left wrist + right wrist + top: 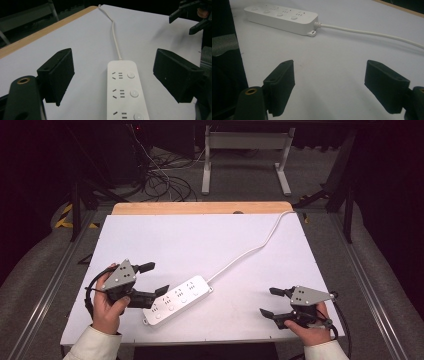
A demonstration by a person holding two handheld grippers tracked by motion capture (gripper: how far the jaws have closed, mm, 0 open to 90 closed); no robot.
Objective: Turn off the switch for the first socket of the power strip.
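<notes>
White rectangular plastic power strip (176, 299) lying flat and slantwise on white tabletop (200, 245), near front edge, its white cord (250, 251) trailing toward far right corner. Left gripper (152, 279) beside strip's near end, jaws spread wide, empty. Right gripper (267, 302) well apart, jaws wide, empty.

A white table (210, 240) with a wooden far edge carries a white power strip (177, 299); its cord (255, 247) runs from the strip to the far edge.
</notes>
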